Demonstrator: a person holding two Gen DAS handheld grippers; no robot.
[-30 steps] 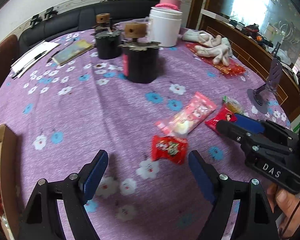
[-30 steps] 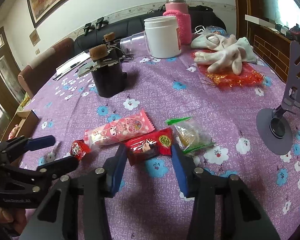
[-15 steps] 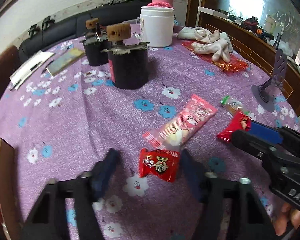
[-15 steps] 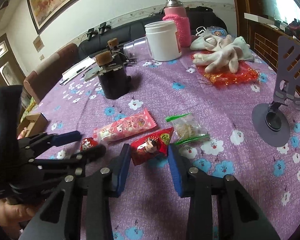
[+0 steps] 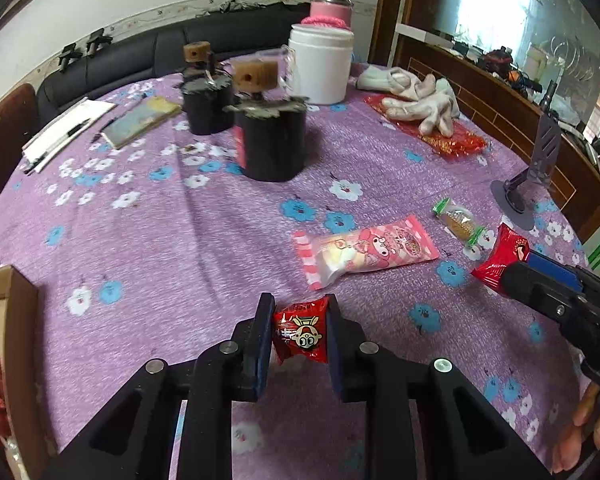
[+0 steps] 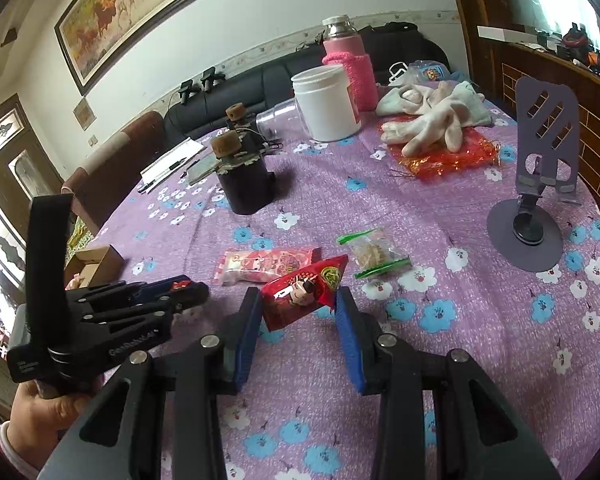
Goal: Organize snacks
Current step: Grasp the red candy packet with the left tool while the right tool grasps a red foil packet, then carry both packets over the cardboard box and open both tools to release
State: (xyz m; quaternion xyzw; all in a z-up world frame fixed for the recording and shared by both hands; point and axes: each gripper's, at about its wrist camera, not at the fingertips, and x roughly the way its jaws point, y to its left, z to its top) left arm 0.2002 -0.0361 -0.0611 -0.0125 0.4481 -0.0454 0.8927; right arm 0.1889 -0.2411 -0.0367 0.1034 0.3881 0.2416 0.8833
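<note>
My left gripper (image 5: 298, 322) is shut on a small red candy packet (image 5: 300, 334), held just above the purple flowered tablecloth (image 5: 160, 232). My right gripper (image 6: 298, 300) is shut on a red snack packet (image 6: 304, 294), lifted and tilted; it also shows at the right in the left wrist view (image 5: 500, 256). A pink snack bag (image 5: 364, 250) and a clear green-ended snack (image 5: 460, 222) lie on the cloth between them. A cardboard box (image 5: 4, 344) sits at the left edge.
Two black canisters (image 5: 272, 144) with wooden knobs, a white jar (image 5: 320, 68), a pink flask (image 5: 332, 8), gloves on red foil (image 5: 420, 100), a grey phone stand (image 6: 536, 200) and papers (image 5: 64, 128) stand around the table.
Both grippers closed on their packets: the left on the small red candy, the right on the red snack packet, which now tilts up off the cloth.
</note>
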